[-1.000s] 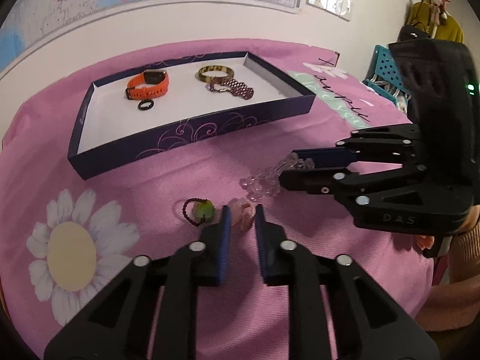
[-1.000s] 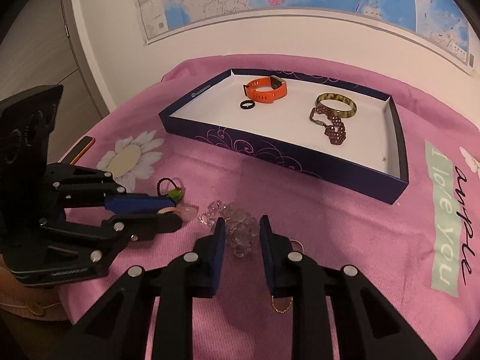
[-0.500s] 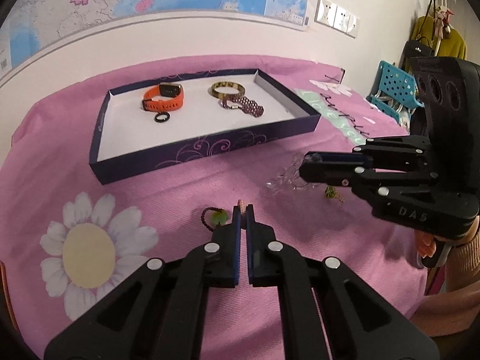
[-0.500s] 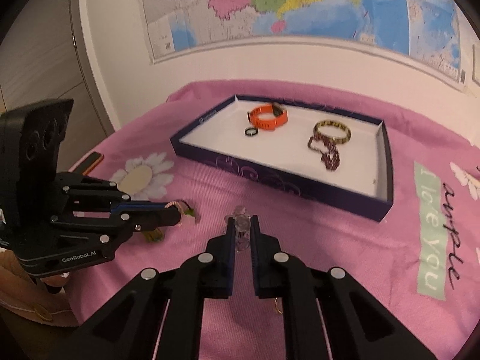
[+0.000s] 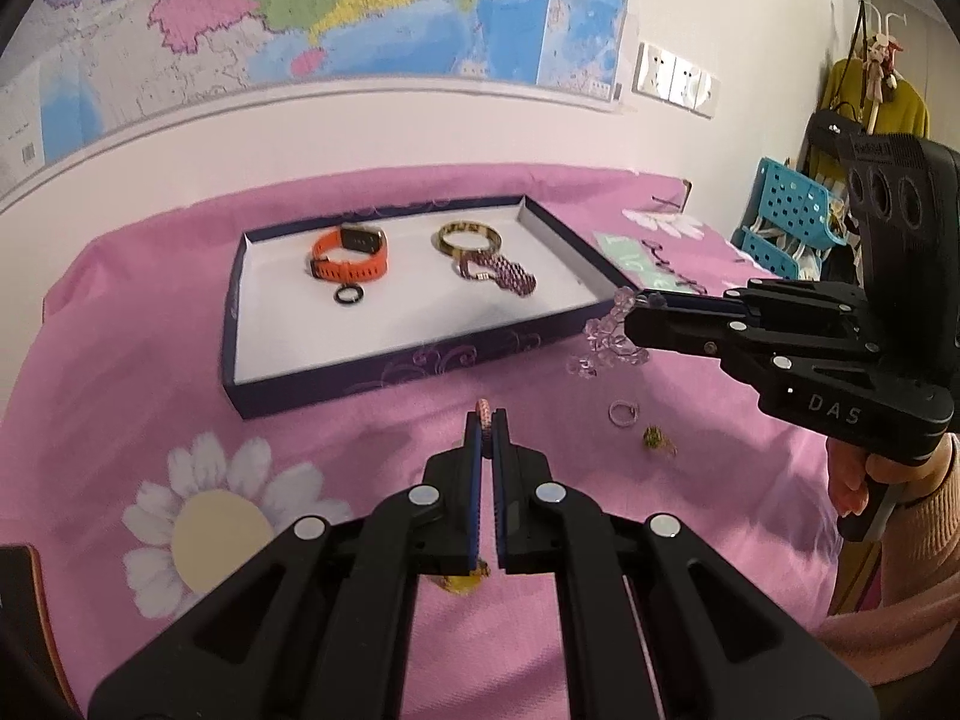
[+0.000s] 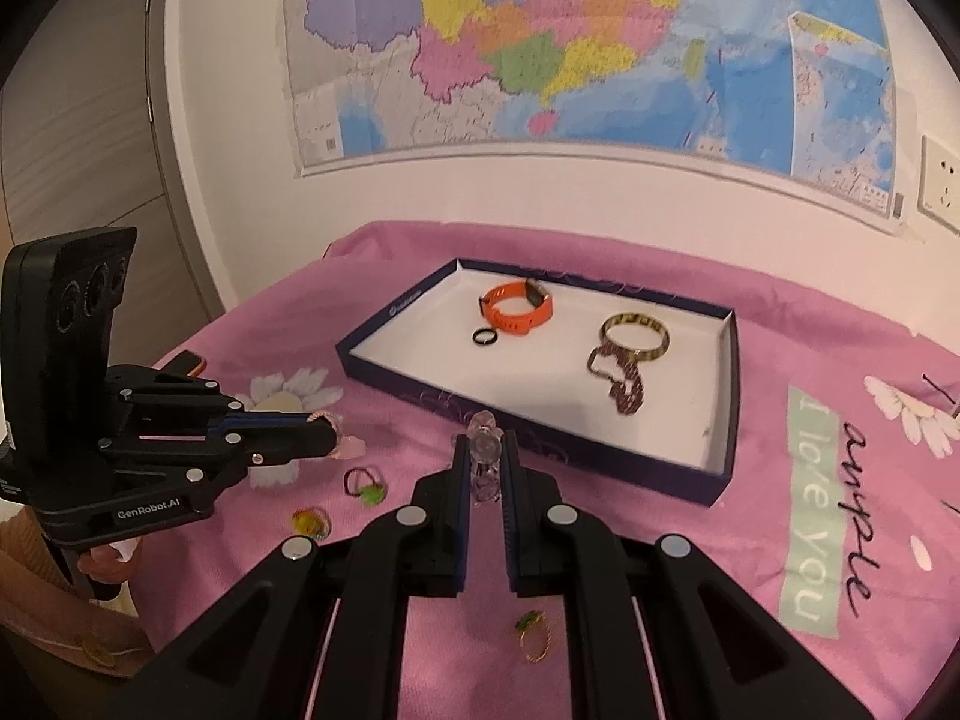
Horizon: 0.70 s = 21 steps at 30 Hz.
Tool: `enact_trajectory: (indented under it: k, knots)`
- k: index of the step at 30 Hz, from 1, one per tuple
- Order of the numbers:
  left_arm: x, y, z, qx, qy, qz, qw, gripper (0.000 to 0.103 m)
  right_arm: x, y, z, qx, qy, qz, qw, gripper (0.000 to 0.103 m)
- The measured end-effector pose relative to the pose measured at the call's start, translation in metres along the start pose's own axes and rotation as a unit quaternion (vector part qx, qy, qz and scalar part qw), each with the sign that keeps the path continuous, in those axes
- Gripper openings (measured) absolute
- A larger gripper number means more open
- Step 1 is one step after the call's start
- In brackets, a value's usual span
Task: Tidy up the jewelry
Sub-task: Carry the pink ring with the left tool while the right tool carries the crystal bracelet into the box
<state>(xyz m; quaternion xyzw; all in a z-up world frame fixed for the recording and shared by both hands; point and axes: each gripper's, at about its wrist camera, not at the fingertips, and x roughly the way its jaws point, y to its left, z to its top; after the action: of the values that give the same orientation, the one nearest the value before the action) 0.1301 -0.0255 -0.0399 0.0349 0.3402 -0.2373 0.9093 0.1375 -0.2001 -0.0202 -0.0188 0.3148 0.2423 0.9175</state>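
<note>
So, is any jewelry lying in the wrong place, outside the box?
Yes. A green-beaded ring, a yellow ring and a thin gold chain with a green charm lie loose on the pink cloth, outside the dark blue box. Nothing looks broken.

The shallow dark-blue cardboard tray (image 5: 384, 381) lies far on the pink flowered cloth (image 5: 120, 372); in it, the orange silicone watch band (image 5: 350, 255) sits left, the gold metal bangle (image 5: 468, 238) right; loose small metal rings (image 5: 624, 412) lie near.
</note>
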Motion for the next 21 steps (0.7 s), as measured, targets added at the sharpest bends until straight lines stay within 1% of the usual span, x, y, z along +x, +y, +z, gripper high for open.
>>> enact_trajectory:
  k: [7, 14, 21]
  knots:
    - [-0.005, 0.004, 0.016, 0.001, -0.022, 0.010, 0.9997, 0.004, -0.002, -0.007, 0.010, 0.000, -0.014, -0.010, 1.000, 0.008]
    - [-0.004, 0.010, 0.026, 0.001, -0.032, 0.017, 0.9993, 0.004, 0.001, -0.013, 0.020, -0.001, -0.022, -0.016, 1.000, 0.008]
    - [0.002, 0.015, 0.037, -0.001, -0.036, 0.023, 0.9991, 0.004, 0.007, -0.022, 0.030, 0.006, -0.024, -0.014, 1.000, 0.008]
